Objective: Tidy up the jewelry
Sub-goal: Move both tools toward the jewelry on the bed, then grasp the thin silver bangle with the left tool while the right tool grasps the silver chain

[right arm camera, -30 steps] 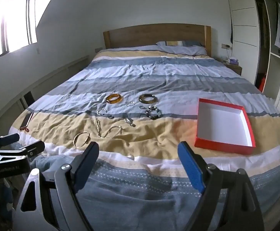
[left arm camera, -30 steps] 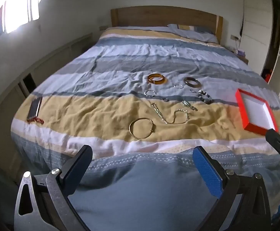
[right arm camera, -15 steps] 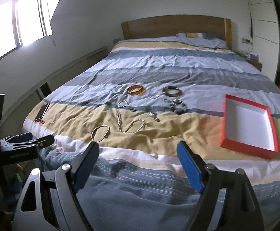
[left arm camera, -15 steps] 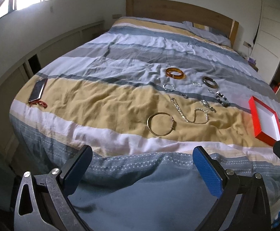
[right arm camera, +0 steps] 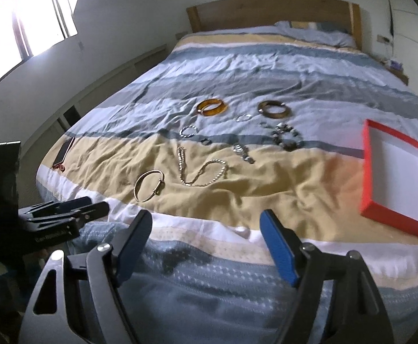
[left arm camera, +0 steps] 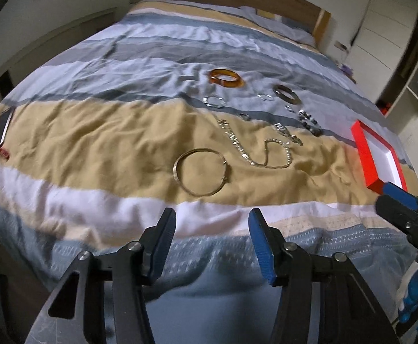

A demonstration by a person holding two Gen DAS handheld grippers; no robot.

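Note:
Several pieces of jewelry lie on the striped bedspread: a thin gold bangle (left arm camera: 200,172) (right arm camera: 149,185) nearest, a silver chain (left arm camera: 254,149) (right arm camera: 201,172), an amber bangle (left arm camera: 225,78) (right arm camera: 211,106), a brown bangle (left arm camera: 287,94) (right arm camera: 274,109), a dark beaded bracelet (left arm camera: 310,121) (right arm camera: 287,137) and small rings. A red box with white inside (left arm camera: 378,154) (right arm camera: 399,177) lies empty at the right. My left gripper (left arm camera: 212,238) is open and empty, just short of the gold bangle. My right gripper (right arm camera: 206,238) is open and empty at the bed's foot.
A phone with a red strap (left arm camera: 1,132) (right arm camera: 64,150) lies at the bed's left edge. The wooden headboard (right arm camera: 272,11) and pillow are far back. A wardrobe stands at the right, a window wall at the left.
Both grippers have moved forward and lower toward the bed; the jewelry looks closer. My left gripper's fingers have narrowed somewhat. No jewelry has moved.

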